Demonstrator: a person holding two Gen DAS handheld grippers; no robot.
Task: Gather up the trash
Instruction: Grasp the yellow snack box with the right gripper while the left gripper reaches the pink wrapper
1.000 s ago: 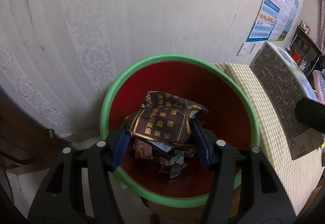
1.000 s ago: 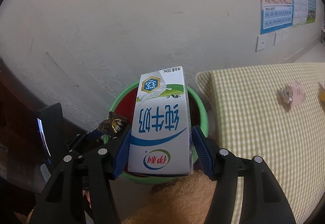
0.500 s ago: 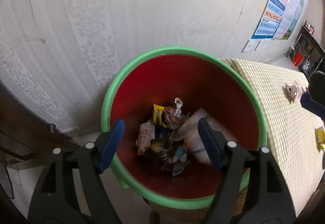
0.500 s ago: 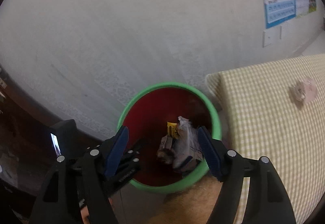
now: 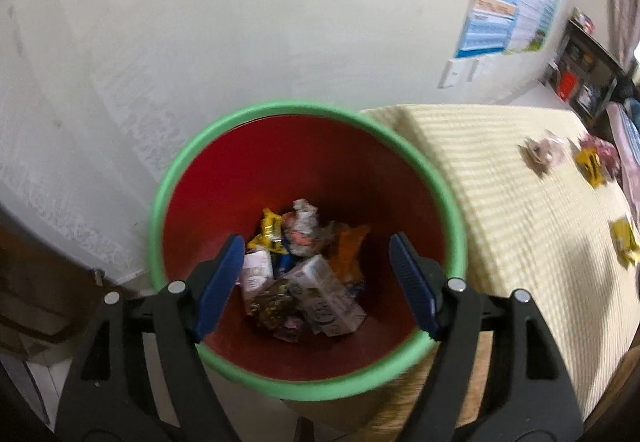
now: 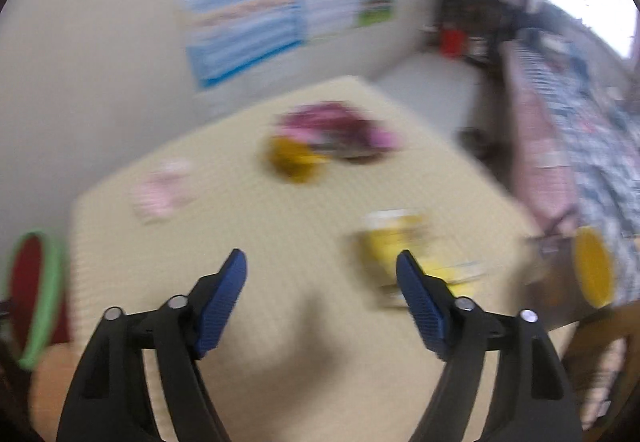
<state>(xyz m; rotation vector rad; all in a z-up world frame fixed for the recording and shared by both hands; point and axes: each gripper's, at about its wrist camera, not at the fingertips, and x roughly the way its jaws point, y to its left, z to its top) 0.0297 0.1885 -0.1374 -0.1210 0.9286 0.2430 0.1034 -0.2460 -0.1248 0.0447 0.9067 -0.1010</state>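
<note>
Both the left gripper and right gripper are gaping empty, jaws having just been opening. Their wrapper and milk carton are now lying in the bin. The right is swinging back over the worktop, where a yellow wrapper is waiting.

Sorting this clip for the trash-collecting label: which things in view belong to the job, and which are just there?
Part of the job:
- red bin with green rim, trash inside
- yellow wrapper
- pink crumpled scrap
- yellow and purple litter
- left gripper, right gripper, both empty

Just there:
- wall poster
- dark shelf
- checked tablecloth

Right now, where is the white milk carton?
In the left wrist view, the white milk carton lies among wrappers at the bottom of the green-rimmed red bin.
</note>
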